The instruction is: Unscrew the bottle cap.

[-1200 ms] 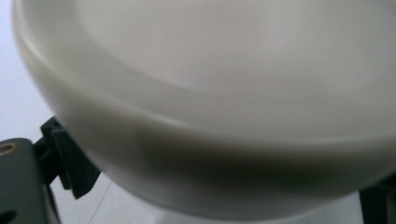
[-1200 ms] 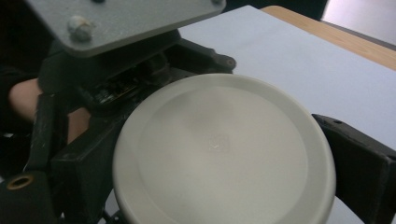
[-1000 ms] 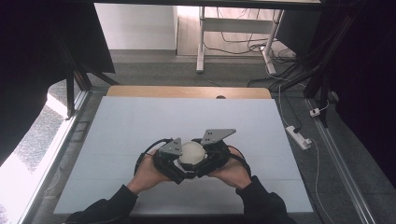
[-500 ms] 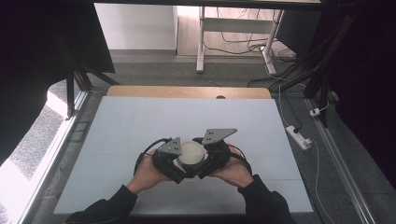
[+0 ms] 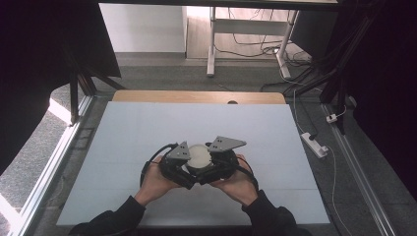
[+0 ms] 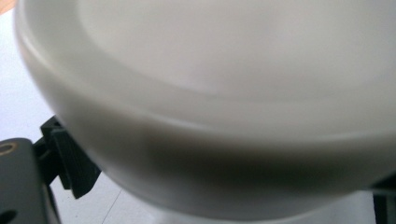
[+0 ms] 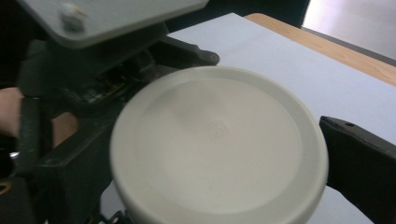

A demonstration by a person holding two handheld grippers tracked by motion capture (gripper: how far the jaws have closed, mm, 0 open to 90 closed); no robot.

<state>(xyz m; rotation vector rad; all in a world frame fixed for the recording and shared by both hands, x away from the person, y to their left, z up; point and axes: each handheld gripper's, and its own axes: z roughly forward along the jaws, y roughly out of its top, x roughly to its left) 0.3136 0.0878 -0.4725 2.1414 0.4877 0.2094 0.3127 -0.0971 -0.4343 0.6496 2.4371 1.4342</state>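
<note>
Near the front edge of the desk [image 5: 123,128], about its middle, both hands bring their tools together. The left gripper [image 5: 183,166] and the right gripper [image 5: 210,166] each have their jaws around a white round lid [image 5: 199,154], closed on it from opposite sides. It sits on a container below, mostly hidden.

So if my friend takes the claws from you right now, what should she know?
Left claw: closed around the side of the white round lidded container, with a jaw on each flank.
Right claw: also up against the container, jaws on either side of its lid; I cannot tell if it is squeezing.
Container: near the front middle of the white table, between both claws.
Done: both claws have reached it, and the lid is on.
Left, probably: hold the body steady and work the lid off.
</note>
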